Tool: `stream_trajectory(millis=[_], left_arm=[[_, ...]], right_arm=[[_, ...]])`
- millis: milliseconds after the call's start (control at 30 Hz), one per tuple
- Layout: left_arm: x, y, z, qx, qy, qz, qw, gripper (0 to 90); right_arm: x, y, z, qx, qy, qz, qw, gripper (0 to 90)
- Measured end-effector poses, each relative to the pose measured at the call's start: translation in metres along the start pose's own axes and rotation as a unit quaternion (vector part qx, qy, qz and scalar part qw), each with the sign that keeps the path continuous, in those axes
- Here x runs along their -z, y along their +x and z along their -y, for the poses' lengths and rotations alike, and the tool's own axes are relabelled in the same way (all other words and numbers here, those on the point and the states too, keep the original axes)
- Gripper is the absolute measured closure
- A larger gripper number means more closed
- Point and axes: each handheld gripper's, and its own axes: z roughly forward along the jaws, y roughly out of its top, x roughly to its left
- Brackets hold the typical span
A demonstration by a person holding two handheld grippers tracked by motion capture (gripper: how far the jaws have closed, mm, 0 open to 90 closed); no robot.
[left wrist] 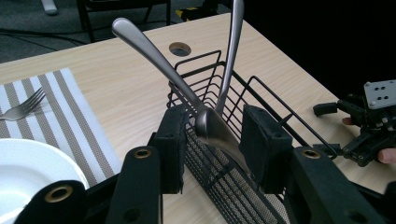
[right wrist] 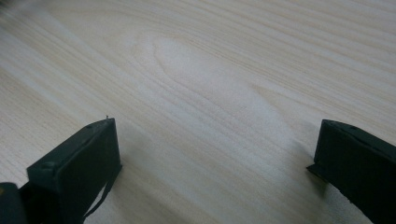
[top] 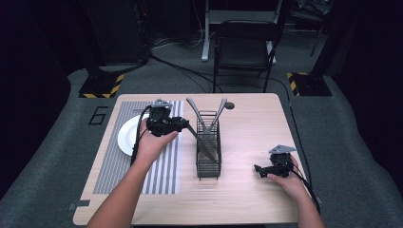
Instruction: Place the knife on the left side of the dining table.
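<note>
My left fingers (left wrist: 212, 144) stand half-open astride the spoon (left wrist: 217, 128), unclamped, its handle slanting up-left out of the wire caddy (left wrist: 261, 93).

Glossy metal spoon (left wrist: 219, 130), black wire basket (left wrist: 261, 93)

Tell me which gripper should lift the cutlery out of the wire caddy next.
Left. The left gripper already straddles a spoon at the black wire caddy, jaws not yet pressing it. The right gripper rests open on the table, apart from the caddy.
</note>
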Motion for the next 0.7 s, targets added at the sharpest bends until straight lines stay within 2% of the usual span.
stream_trajectory(millis=[300,400,533,700], left_arm=[[-0.0084,0.0007,0.0002,0.005,-0.004,0.004,1.0,70.3],[-0.0077,0.001,-0.0002,0.013,-0.003,0.005,0.9999,72.1],[-0.0064,-0.0011,-0.0003,0.014,-0.002,-0.001,0.9999,73.1],[-0.004,-0.0053,-0.0008,0.01,-0.006,0.004,0.9999,74.0]], right_arm=[[0.0,0.0,0.0,0.0,0.0,0.0,1.0,0.0],[0.0,0.0,0.0,0.0,0.0,0.0,1.0,0.0],[0.0,0.0,0.0,0.0,0.0,0.0,1.0,0.0],[0.0,0.0,0.0,0.0,0.0,0.0,1.0,0.0]])
